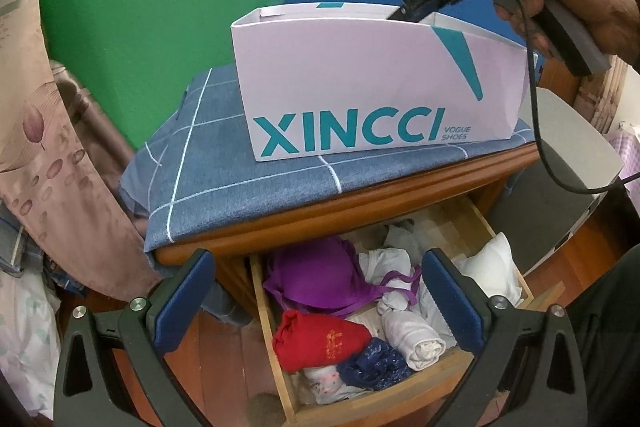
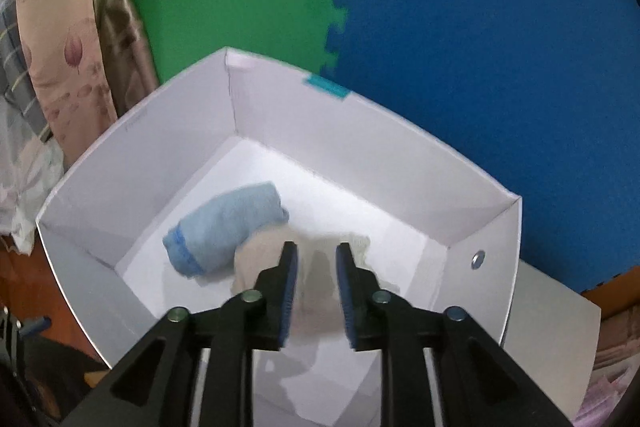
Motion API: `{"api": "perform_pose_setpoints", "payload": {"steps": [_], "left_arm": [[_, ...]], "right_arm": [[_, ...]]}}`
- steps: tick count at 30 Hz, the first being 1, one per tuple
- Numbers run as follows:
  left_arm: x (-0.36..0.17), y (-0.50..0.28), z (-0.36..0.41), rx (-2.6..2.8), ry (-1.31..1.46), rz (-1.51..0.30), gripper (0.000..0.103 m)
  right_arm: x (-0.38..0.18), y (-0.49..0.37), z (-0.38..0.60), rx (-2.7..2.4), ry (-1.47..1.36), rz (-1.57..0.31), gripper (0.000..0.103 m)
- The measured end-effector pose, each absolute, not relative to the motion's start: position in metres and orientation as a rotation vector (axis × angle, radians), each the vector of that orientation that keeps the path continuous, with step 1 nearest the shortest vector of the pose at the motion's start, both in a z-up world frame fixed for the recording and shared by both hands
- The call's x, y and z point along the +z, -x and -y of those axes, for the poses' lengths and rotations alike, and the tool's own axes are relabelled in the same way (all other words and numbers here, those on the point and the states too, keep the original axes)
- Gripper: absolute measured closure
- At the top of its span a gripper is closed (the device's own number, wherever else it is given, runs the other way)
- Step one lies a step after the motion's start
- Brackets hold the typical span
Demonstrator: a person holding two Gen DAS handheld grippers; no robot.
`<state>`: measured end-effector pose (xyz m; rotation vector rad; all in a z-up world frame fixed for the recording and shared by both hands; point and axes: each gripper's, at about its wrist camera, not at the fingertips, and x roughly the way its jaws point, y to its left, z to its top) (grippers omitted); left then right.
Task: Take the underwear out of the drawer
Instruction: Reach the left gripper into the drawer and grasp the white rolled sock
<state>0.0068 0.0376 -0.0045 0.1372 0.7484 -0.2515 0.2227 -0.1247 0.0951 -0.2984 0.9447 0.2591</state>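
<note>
1. The left gripper (image 1: 318, 301) hangs with jaws wide apart, holding nothing, over the open wooden drawer (image 1: 280, 355) of underwear, its front cut off.
2. The rolled pale blue underwear (image 2: 224, 227) lies in the white cardboard shoebox (image 2: 400, 163).
3. The right gripper (image 2: 316, 287) is parted above a blurred beige garment (image 2: 316, 291), partly hidden.
</note>
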Motion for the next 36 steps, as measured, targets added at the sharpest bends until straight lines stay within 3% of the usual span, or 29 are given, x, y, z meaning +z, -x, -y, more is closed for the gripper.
{"api": "perform_pose_setpoints", "payload": {"steps": [6, 8, 10, 17, 23, 29, 36], "left_arm": [[-0.011, -0.011, -0.038, -0.258, -0.127, -0.787, 0.0], [-0.012, -0.01, -0.038, -0.284, -0.118, -0.799, 0.0], [-0.015, -0.011, -0.035, -0.33, -0.108, -0.832, 0.0], [-0.041, -0.013, -0.006, -0.454, -0.147, -0.997, 0.0], [-0.063, -0.012, 0.022, -0.523, -0.193, -1.118, 0.001], [-0.089, -0.026, 0.051, -0.562, -0.171, -1.24, 0.001], [-0.138, -0.052, 0.074, -0.543, -0.179, -1.422, 0.001]], "right_arm": [[0.141, -0.164, 0.151, 0.312, 0.138, -0.651, 0.069], [0.146, -0.13, 0.168, 0.338, 0.061, -0.584, 0.056], [0.141, -0.095, 0.188, 0.362, 0.004, -0.556, 0.053], [0.071, 0.008, 0.249, 0.35, -0.019, -0.63, 0.053], [0.005, 0.041, 0.321, 0.269, -0.421, -0.708, 0.051], [0.002, 0.042, 0.346, 0.291, -0.579, -0.671, 0.05], [0.01, 0.046, 0.345, 0.324, -0.538, -0.664, 0.05]]}}
